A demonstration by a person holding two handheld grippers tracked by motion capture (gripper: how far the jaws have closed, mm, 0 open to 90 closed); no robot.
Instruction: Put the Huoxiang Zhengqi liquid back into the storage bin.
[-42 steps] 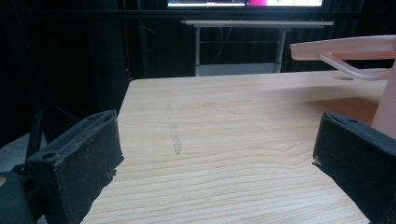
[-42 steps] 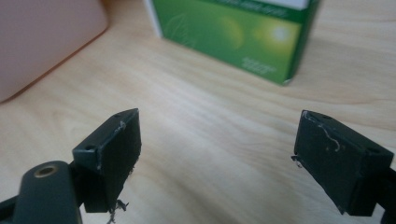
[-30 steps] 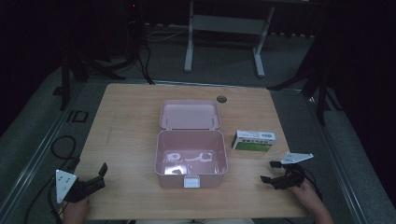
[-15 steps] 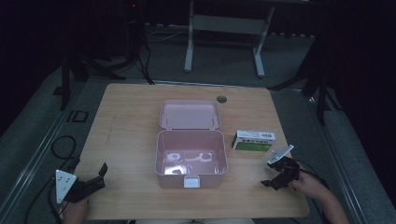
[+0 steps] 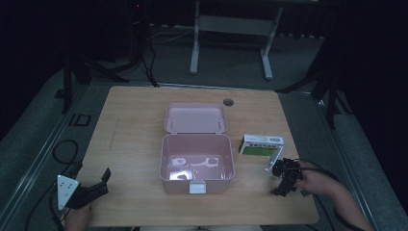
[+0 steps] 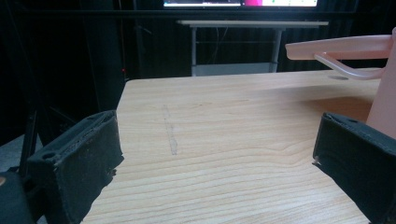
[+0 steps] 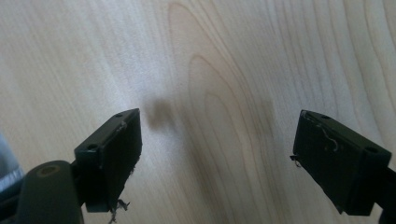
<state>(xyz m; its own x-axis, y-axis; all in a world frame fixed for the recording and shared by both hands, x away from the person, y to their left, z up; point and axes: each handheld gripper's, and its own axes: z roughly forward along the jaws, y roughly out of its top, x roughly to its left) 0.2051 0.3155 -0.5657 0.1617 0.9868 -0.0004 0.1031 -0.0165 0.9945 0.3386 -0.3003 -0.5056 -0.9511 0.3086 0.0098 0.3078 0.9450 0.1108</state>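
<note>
High view, right gripper [image 5: 280,182] with jaws wide apart and empty, just below the small green-and-white cardboard box [image 5: 261,145], open pink plastic case [image 5: 196,161] left of both, left gripper [image 5: 91,185] open near the wooden table's [image 5: 134,134] corner.

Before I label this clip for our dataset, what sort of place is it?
Probably a lab or studio set up for recording: a lit wooden table in a dark room, black stands and floor cables around it.

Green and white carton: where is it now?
High view: the green and white carton lies right of the open pink plastic box, just beyond the right gripper.
</note>
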